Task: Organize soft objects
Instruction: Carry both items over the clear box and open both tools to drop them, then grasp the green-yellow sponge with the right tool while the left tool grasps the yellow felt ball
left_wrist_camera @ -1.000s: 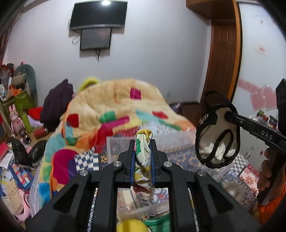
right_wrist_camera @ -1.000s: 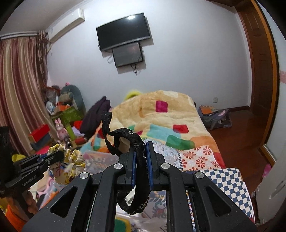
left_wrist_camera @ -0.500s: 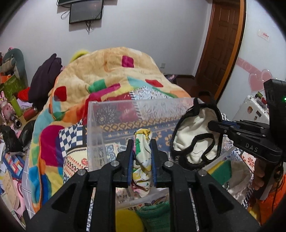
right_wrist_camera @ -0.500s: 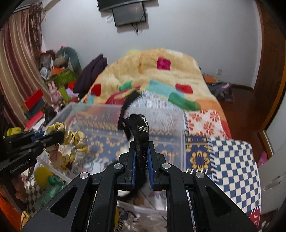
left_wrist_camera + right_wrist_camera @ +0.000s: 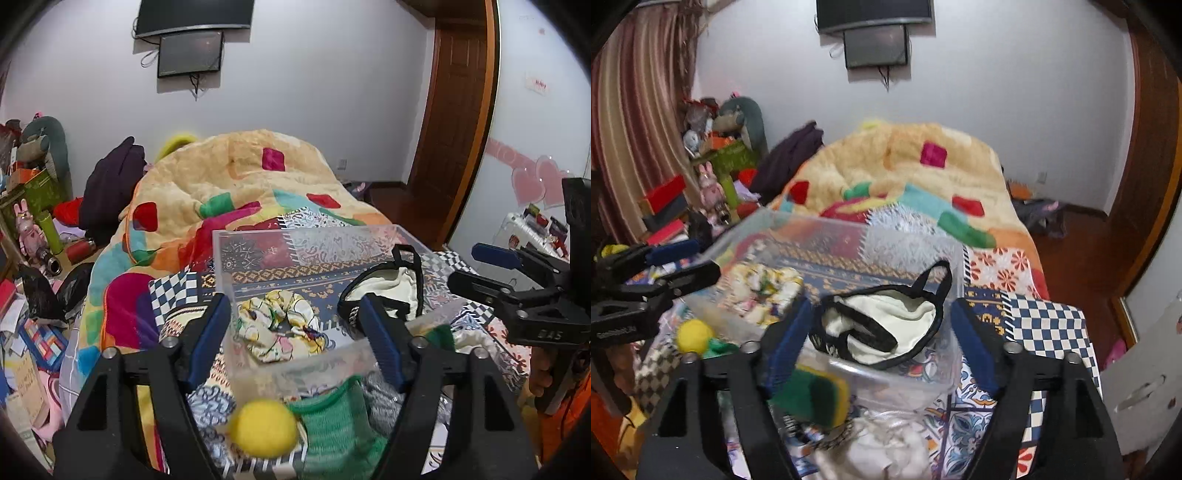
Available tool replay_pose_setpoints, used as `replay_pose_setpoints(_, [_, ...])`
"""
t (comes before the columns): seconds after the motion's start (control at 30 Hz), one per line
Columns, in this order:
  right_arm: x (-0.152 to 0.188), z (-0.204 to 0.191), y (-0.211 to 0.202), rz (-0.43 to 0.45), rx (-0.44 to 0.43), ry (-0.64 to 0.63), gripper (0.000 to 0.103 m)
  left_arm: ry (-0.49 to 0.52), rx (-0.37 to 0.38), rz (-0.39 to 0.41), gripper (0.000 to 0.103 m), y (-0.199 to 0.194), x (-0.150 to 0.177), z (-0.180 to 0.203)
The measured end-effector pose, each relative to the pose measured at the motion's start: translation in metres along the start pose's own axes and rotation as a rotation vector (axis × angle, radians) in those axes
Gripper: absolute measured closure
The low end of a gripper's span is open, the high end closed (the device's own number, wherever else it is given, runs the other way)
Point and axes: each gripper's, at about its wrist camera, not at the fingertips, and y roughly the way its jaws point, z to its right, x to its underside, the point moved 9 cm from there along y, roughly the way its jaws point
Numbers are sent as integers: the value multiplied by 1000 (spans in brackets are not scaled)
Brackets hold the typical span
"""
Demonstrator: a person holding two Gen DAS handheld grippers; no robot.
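Both tools are hanging released over a clear plastic box [image 5: 258, 243] that is sitting on the bed [image 5: 236, 173]. The left tool [image 5: 295, 332] is gaping wide with nothing between its fingers, above a yellow patterned scrunchie [image 5: 277, 325] lying inside the box. The right tool [image 5: 879, 336] is likewise spread apart and holding nothing, above a cream pouch with black trim [image 5: 882, 321] lying in the same box, to the right of the scrunchie.
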Motion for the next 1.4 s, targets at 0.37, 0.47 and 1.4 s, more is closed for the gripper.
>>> replay_pose_setpoints(0.37, [36,-31,6,-72,-85,19,21,-42,-26,-36,21,-16,41,-18])
replay_pose_setpoints(0.47, [45,-36,18,-112,-100,27,21,-47,-31,-66,21,-13,56,-21])
replay_pose_setpoints(1.4, [56,-38,20,-141,-139,73,52,-42,-37,-18,62,-34,65,-22])
